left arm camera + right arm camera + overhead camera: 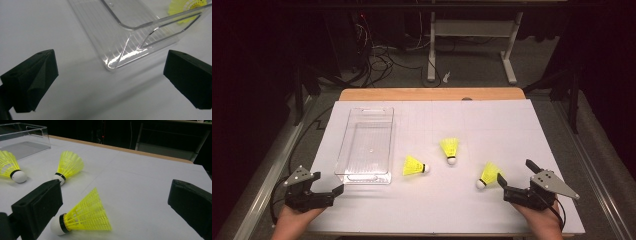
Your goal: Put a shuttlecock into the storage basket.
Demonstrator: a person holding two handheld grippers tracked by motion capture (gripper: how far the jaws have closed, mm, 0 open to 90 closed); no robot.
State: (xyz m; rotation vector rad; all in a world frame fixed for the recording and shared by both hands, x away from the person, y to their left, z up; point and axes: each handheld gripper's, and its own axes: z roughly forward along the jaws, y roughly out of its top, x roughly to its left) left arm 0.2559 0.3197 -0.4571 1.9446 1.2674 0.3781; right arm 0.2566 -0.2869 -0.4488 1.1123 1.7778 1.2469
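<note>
High view looks forward and down over the whole counter (pixel 492 125). Left gripper view sits close before the clear tray (pixel 130 42); right gripper view, low beside it, shares tray (pixel 23 137) and shuttlecocks.

right gripper (pixel 115 202) hides part of the nearest shuttlecock's (pixel 85 216) cork.

No legible text, label, brand, number or sign found on the shuttlecocks, clear tray, white surface or either tool.
</note>
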